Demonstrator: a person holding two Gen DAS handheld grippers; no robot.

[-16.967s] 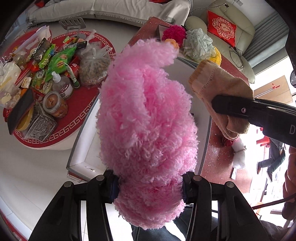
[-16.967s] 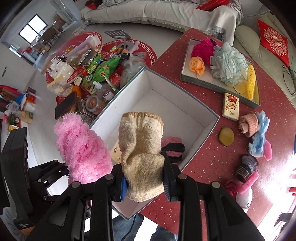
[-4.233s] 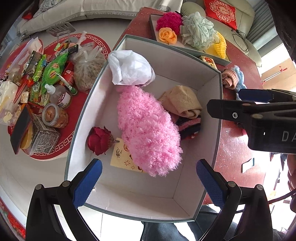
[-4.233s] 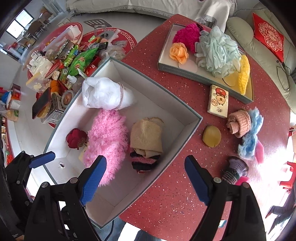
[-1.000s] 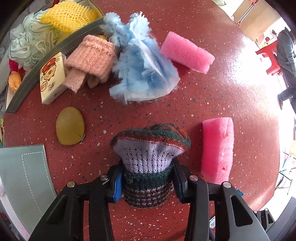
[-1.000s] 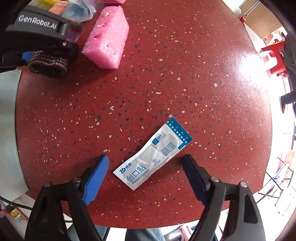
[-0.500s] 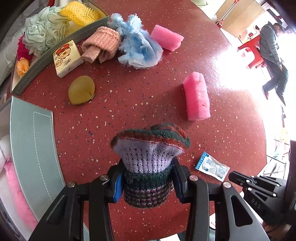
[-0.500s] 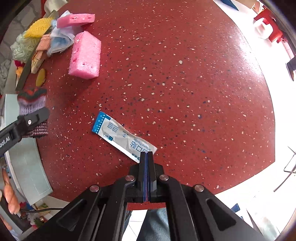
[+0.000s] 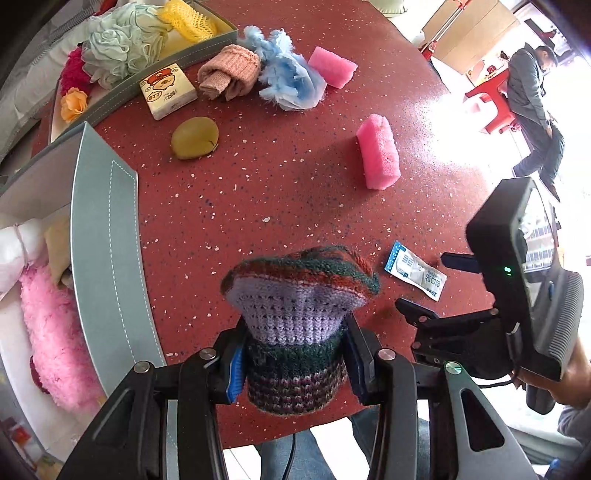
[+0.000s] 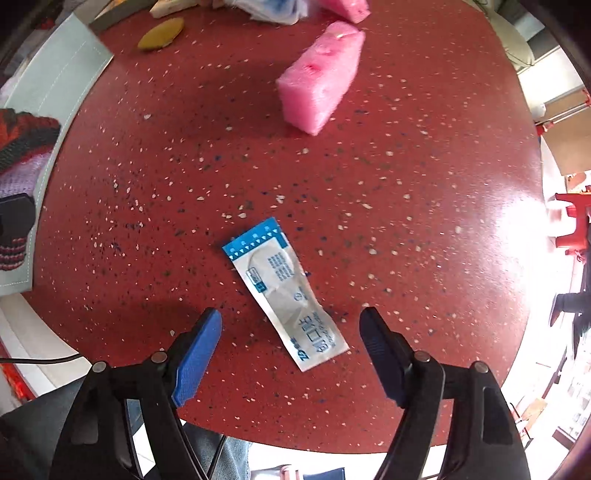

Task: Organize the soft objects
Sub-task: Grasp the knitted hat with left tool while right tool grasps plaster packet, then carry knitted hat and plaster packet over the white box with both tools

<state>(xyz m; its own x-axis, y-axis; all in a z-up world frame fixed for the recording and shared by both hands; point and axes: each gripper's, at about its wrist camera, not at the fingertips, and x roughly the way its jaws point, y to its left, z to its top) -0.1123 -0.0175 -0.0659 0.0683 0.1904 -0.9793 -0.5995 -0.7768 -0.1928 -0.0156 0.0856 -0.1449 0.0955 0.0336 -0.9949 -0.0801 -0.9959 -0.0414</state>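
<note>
While the left gripper [image 9: 293, 363] clamps its jaws on a striped knitted sock [image 9: 297, 321], the roll is held above the red speckled desk [image 9: 258, 184], just beside the grey wall of the open box [image 9: 107, 258]. Inside that box lie a fluffy pink piece [image 9: 51, 343] and a white bundle [image 9: 14, 254]. The right gripper [image 10: 291, 347] points down at the desk with its jaws spread wide; they have just been opening, and nothing is pressed between the blue pads. A flat plaster sachet [image 10: 284, 291], white with a blue end, lies on the desk with its near end between the fingertips, touched by neither. Farther off on the desk sit a pink sponge [image 9: 378, 157], a second pink sponge [image 9: 332, 66], a blue fluffy cloth [image 9: 288, 77], a rolled peach sock [image 9: 229, 72], an olive-coloured pad [image 9: 194, 137] and a small printed packet [image 9: 168, 90]. A shallow tray [image 9: 122, 92] behind them holds a pale green mesh puff [image 9: 122, 44] and a yellow knitted piece [image 9: 188, 18].
</note>
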